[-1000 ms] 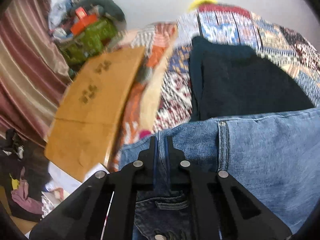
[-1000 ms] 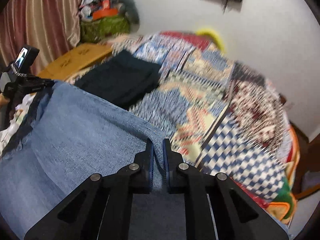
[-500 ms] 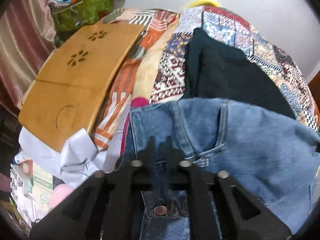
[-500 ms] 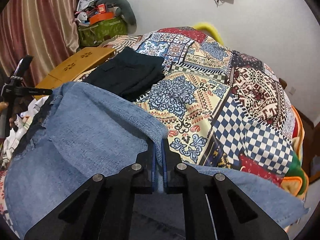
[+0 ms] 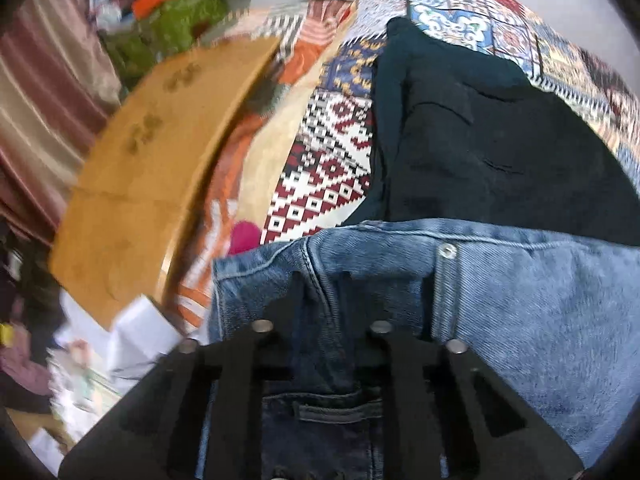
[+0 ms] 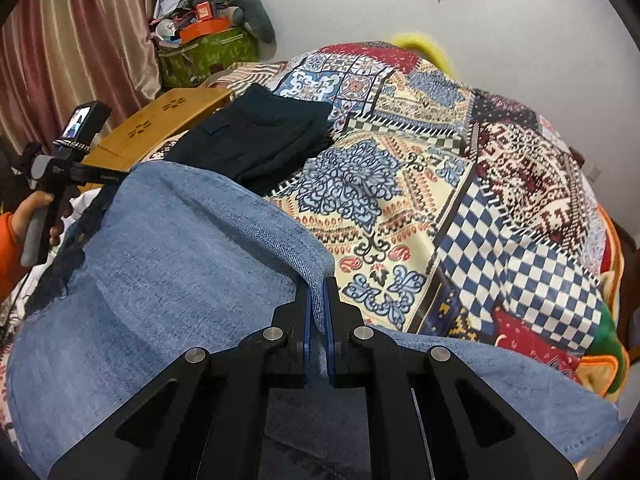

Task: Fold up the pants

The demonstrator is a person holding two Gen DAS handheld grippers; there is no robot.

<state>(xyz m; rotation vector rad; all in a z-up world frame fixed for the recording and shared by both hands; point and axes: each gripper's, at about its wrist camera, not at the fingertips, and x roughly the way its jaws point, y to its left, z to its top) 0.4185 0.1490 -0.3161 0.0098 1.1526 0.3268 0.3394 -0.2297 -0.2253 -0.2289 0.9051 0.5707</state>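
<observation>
One patchwork quilt (image 6: 460,168) covers the whole bed and carries everything else. Largest on it are the blue jeans (image 6: 168,280), spread over the near part of the quilt and humped into a soft fold in the right wrist view; their waistband, with a rivet and belt loop, faces the left wrist camera (image 5: 500,300). Just beyond the jeans lies a dark folded garment (image 6: 264,140), its near edge tucked under the lifted denim in the left wrist view (image 5: 480,128).

Left of the bed stands a wooden lap table (image 6: 160,124) with flower cut-outs, its edge close beside the quilt and the dark garment. Behind it, against the wall and the striped curtain (image 6: 72,40), sits a green patterned bag (image 6: 204,56), stuffed to overflowing: an orange box (image 6: 204,28), clothing and a grey cushion are piled above its rim.

The right gripper (image 6: 318,312) has its fingers pressed together on a raised fold of the jeans, the denim pinched between the blue pads. The left gripper (image 5: 320,292) is clamped on the waistband near the fly, cloth showing between its fingers; this view is blurred. From the right wrist camera the same left gripper (image 6: 100,176) appears at the far left edge of the jeans, held by a hand (image 6: 36,216) with an orange sleeve, a small camera mounted on top.
</observation>
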